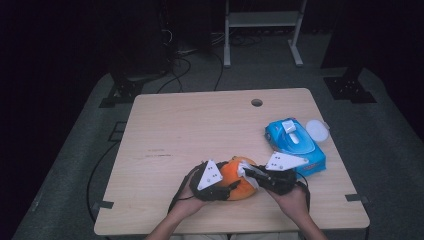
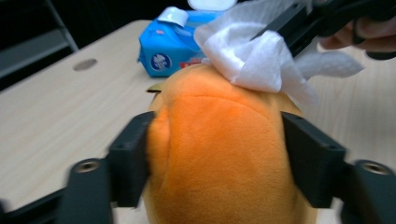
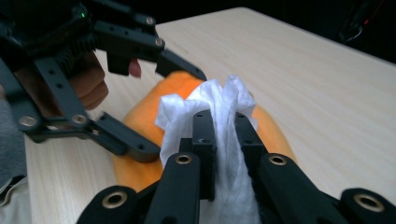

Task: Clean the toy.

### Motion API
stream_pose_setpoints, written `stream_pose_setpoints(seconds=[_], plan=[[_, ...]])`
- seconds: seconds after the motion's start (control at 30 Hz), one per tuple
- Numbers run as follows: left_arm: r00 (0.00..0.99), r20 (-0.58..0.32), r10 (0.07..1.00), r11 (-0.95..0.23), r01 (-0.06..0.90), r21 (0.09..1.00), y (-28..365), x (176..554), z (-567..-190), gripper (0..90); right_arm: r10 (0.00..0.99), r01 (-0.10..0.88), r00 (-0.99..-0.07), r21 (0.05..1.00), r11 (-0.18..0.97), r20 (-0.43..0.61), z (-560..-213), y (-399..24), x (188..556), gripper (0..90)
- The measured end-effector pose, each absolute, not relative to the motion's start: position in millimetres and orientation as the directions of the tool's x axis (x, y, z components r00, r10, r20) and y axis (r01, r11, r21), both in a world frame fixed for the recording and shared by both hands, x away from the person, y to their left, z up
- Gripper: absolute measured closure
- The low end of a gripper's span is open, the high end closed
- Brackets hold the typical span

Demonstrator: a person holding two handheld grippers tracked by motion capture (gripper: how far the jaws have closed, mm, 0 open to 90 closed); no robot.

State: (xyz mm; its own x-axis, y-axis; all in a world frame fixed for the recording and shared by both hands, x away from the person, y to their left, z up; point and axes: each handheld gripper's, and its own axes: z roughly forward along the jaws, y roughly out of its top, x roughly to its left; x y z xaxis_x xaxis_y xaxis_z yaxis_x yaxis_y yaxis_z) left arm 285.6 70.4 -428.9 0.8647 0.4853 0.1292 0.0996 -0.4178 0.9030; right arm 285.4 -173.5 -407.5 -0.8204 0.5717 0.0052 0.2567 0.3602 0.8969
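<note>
Soft orange plush toy (image 2: 219, 154) sitting on the pale wooden table (image 1: 200, 130), just left of the blue wet-wipe pack (image 1: 295, 141). Left claw (image 2: 217, 158) squeezing the plush from both sides. Right claw (image 3: 226, 135) pinching a crumpled white wipe (image 3: 219, 107), pressed onto the plush's top.

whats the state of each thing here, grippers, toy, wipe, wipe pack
Left hand-held gripper: shut on the orange plush toy, one jaw on each side.
Right hand-held gripper: shut on the white crumpled wet wipe.
Orange plush toy: lying on the light wooden table, clamped.
White crumpled wet wipe: bunched, pressed on the toy's top.
Blue wet-wipe pack: flat on the table, lid flipped open.
</note>
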Motion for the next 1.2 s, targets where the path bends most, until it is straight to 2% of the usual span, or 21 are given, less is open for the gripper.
stream_pose_setpoints(seconds=[0.1, 0.13, 0.2, 0.23, 0.33, 0.53, 0.6, 0.67, 0.8, 0.97, 1.07, 1.2], plan=[[0.856, 0.043, 0.515, -0.385, 0.186, 0.904, 76, 294, -431, 9.8, 0.581, 0.275, -0.814, 0.890, 0.364, 0.014, -413, -178, 288, 81.7], [0.858, -0.002, 0.513, -0.367, 0.222, 0.903, 78, 297, -432, 7.7, 0.582, 0.281, -0.813, 0.889, 0.361, 0.020, -413, -180, 289, 81.7], [0.861, -0.064, 0.504, -0.348, 0.270, 0.898, 80, 301, -435, 8.1, 0.584, 0.285, -0.811, 0.887, 0.365, 0.020, -414, -180, 289, 81.7], [0.868, -0.072, 0.492, -0.346, 0.271, 0.898, 81, 301, -436, 13.3, 0.585, 0.286, -0.810, 0.886, 0.364, 0.021, -414, -180, 288, 81.7], [0.865, -0.011, 0.502, -0.376, 0.230, 0.897, 75, 294, -433, 21.8, 0.594, 0.279, -0.805, 0.888, 0.367, 0.007, -411, -176, 287, 81.7], [0.864, 0.071, 0.498, -0.423, 0.171, 0.890, 66, 283, -430, 23.9, 0.543, 0.205, -0.839, 0.909, 0.362, -0.027, -400, -159, 273, 81.7], [0.872, 0.052, 0.486, -0.410, 0.175, 0.895, 67, 283, -431, 23.4, 0.544, 0.205, -0.839, 0.905, 0.374, -0.035, -400, -160, 273, 81.8], [0.889, 0.008, 0.458, -0.395, 0.196, 0.897, 70, 285, -433, 18.7, 0.554, 0.216, -0.832, 0.904, 0.369, -0.027, -402, -165, 276, 81.8], [0.894, 0.014, 0.449, -0.405, 0.190, 0.895, 69, 284, -433, 15.9, 0.589, 0.249, -0.808, 0.900, 0.358, -0.010, -405, -174, 282, 81.8], [0.875, 0.042, 0.481, -0.412, 0.184, 0.892, 67, 284, -433, 22.6, 0.574, 0.220, -0.818, 0.908, 0.355, -0.026, -402, -167, 275, 81.7], [0.872, 0.054, 0.487, -0.416, 0.177, 0.892, 65, 282, -433, 22.8, 0.518, 0.179, -0.855, 0.911, 0.372, -0.044, -400, -152, 268, 81.6], [0.870, 0.068, 0.488, -0.421, 0.167, 0.891, 67, 282, -434, 24.9, 0.519, 0.171, -0.852, 0.898, 0.405, -0.072, -399, -147, 267, 81.7]])
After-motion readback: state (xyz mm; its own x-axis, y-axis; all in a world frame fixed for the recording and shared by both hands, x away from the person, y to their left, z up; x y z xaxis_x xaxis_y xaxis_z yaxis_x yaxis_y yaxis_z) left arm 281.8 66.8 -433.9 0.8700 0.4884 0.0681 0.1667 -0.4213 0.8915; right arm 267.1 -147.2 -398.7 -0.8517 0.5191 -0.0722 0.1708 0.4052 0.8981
